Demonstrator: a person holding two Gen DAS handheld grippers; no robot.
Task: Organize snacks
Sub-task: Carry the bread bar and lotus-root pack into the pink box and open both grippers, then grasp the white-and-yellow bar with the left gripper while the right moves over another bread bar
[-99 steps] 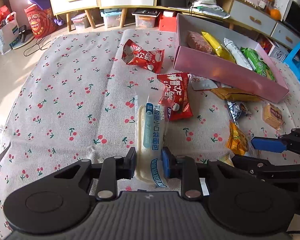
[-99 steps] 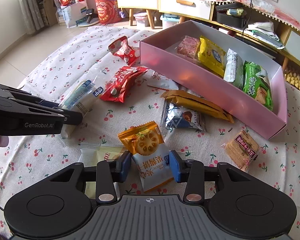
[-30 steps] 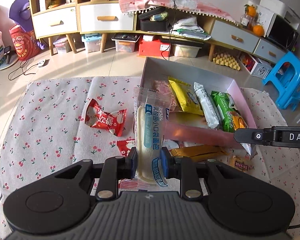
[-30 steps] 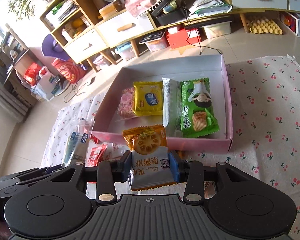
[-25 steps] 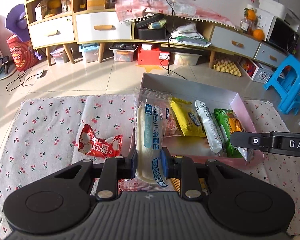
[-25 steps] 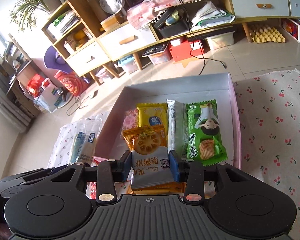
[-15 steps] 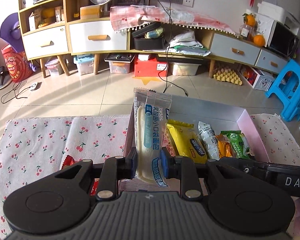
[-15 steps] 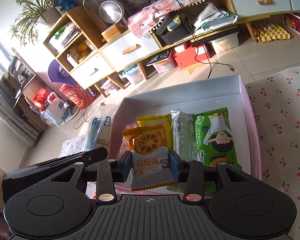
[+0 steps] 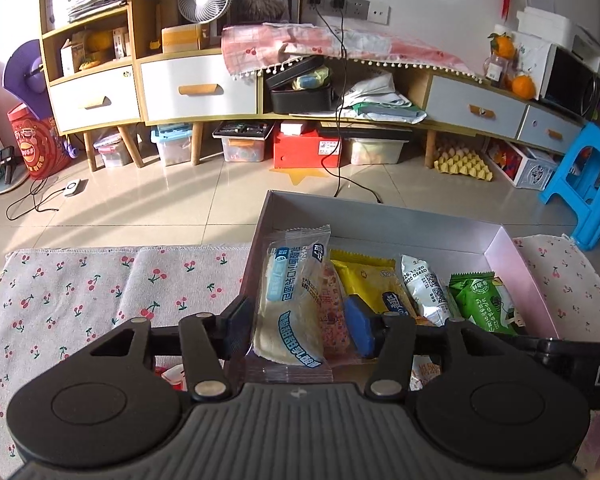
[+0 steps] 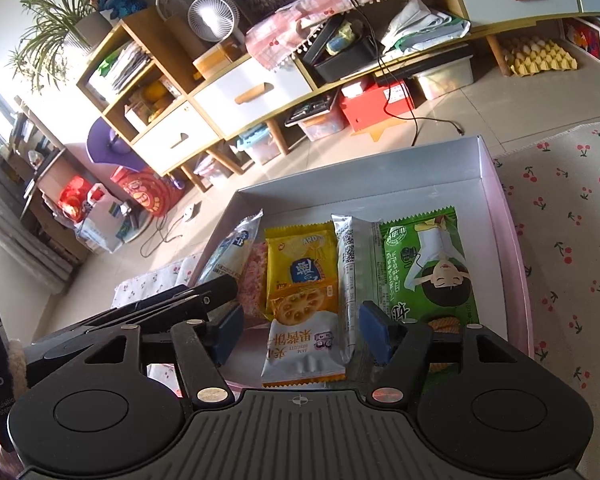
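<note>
Left gripper (image 9: pixel 302 326): jaws have just been opening and stand apart; the clear-wrapped cream bread packet with blue label (image 9: pixel 290 300) lies between them, tilted, no pad pressing on it, though its left edge comes close to the left pad

Bread packet: at the left end of the shallow pink cardboard box with grey inside (image 9: pixel 516 256), leaning over the pinkish speckled bar packet (image 9: pixel 332 312) beside it

Right gripper (image 10: pixel 302 334): jaws have just been opening and stand wide; the orange and white biscuit packet with a round cracker picture (image 10: pixel 302 336) sits between them, clear of both blue pads (image 10: pixel 374 334)

Biscuit packet: at the near side of the box, its top overlapping the yellow foil snack packet (image 10: pixel 300 258), its lower end over the near wall

Row in the box, left to right in the right wrist view: bread packet, pinkish bar, yellow packet, narrow white wrapper with printed code (image 10: pixel 348 256), green packet with a cartoon girl (image 10: pixel 424 260)

Box: on the white cloth printed with red cherries (image 10: pixel 572 240); its far half is bare

Cloth, left of the box: a red wrapper (image 9: pixel 172 374) shows partly under the left gripper's frame
</note>
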